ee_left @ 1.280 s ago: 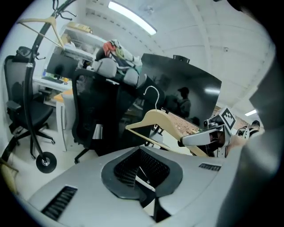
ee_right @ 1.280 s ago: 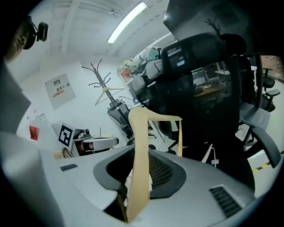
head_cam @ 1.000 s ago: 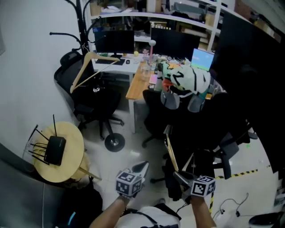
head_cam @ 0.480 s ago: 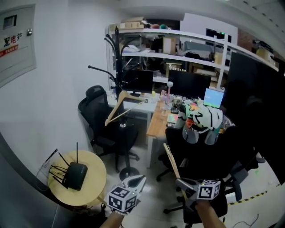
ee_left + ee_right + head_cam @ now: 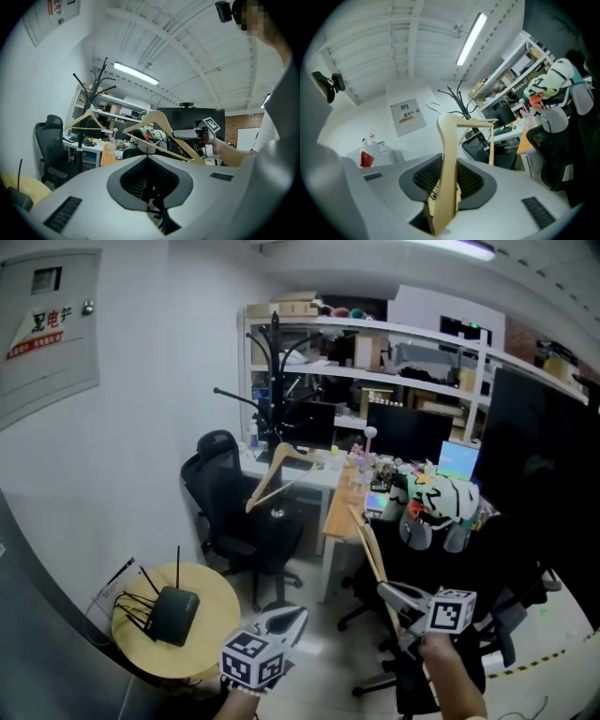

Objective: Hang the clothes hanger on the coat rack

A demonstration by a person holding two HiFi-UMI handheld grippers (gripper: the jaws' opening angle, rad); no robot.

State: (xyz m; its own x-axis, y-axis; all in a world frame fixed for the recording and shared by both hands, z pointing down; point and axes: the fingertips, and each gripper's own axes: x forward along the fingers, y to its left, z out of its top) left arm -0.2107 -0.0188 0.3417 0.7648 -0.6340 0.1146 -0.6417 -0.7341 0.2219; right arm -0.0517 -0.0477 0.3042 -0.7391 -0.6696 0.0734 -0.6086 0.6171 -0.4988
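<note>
Closest to you, your left gripper (image 5: pixel 286 618) is low in the head view with its jaws drawn together on nothing; its own view shows only the bare dark slot between them. Just to its right, your right gripper (image 5: pixel 386 589) is clamped on the wooden clothes hanger (image 5: pixel 367 542). The jaws pinch one sloping arm of it, and the right gripper view shows that pale wood running straight up out of the slot. The hanger leans up and away from you in front of a dark chair back, so it is in your grip and not yet on a peg. To your left, beside the left gripper, is a round wooden table (image 5: pixel 214 598) with a black router (image 5: pixel 175 614) lying on it, antennas up. Past that stands a black office chair (image 5: pixel 221 502), pulled up to a desk (image 5: pixel 341 504) with a wooden edge. A white and green bundle (image 5: pixel 441 498) sits at the desk's right end. Behind the chair rises the black coat rack (image 5: pixel 274 381), well apart from the hanger you hold, and a second wooden hanger (image 5: pixel 266 480) already hangs tilted from it. Farthest back are dark monitors (image 5: pixel 408 432), white shelving (image 5: pixel 375 334) crowded with boxes, and a grey wall panel (image 5: pixel 52 324) high on the left.
</note>
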